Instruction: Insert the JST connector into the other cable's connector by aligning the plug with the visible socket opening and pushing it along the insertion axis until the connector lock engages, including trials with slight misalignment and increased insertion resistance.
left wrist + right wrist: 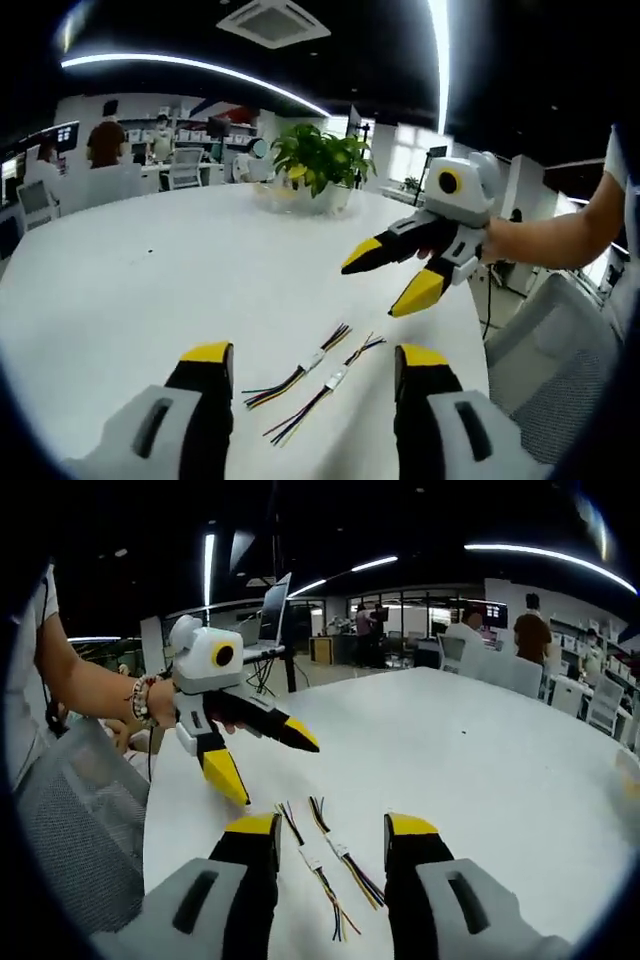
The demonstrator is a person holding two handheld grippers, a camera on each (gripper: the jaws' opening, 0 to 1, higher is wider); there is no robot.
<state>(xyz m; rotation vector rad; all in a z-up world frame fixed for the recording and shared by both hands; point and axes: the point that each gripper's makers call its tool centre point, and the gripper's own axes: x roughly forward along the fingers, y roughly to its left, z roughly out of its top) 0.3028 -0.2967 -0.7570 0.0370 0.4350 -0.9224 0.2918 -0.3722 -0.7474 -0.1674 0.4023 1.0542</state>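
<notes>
While the two cables are lying side by side on the white table (150, 280), neither is being touched by a claw. In the left gripper view, one cable (297, 378) and the other cable (328, 388) are sitting just ahead of the left gripper (316, 352), in line with the gap between its yellow-tipped jaws, which are standing wide apart with nothing between them. Each cable is carrying a small white connector at its middle, with coloured wires fanning out at both ends. The right gripper (384, 283) is hovering above and beyond the cables, held by a hand (500, 240), its jaws spread and empty.

In the right gripper view, the same pair is lying between and just ahead of the open jaws, with the left gripper (276, 773) hanging over the table to the cables' left. A potted plant (318, 165) is standing farther back on the table, and people are sitting at desks in the background.
</notes>
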